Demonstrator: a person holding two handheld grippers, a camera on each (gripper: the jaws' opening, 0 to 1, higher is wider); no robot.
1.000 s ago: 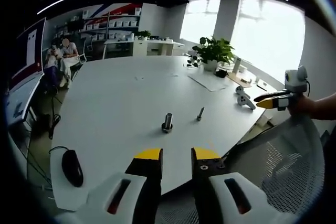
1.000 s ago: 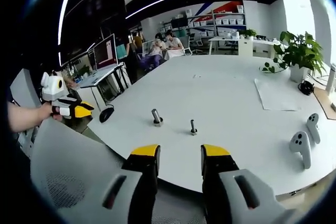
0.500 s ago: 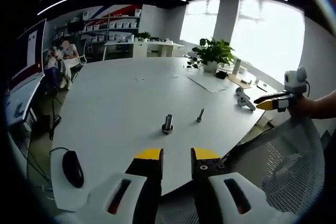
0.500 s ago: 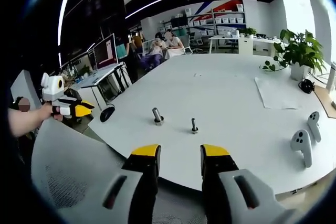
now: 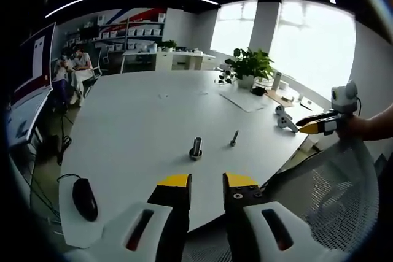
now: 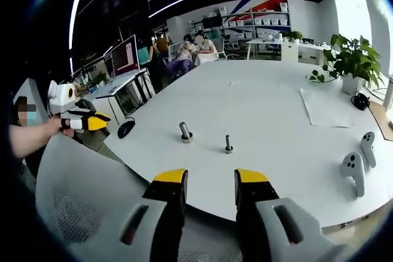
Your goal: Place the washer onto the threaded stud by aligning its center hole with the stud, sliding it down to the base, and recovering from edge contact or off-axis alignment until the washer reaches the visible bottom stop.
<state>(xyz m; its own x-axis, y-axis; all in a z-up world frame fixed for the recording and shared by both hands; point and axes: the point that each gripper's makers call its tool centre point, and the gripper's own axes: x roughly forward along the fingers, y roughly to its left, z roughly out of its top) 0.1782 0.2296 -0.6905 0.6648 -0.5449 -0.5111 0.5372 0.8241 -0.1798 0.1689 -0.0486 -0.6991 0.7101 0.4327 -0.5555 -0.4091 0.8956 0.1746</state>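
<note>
The washer cannot be told apart at this distance, but two upright studs, a thicker one and a thinner one, stand apart on the white table, well ahead of the left gripper and right gripper, both spread and empty.

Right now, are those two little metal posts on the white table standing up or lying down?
Both standing upright. The thicker post and the thinner stud each rise straight from a small base on the table, apart from each other.
</note>
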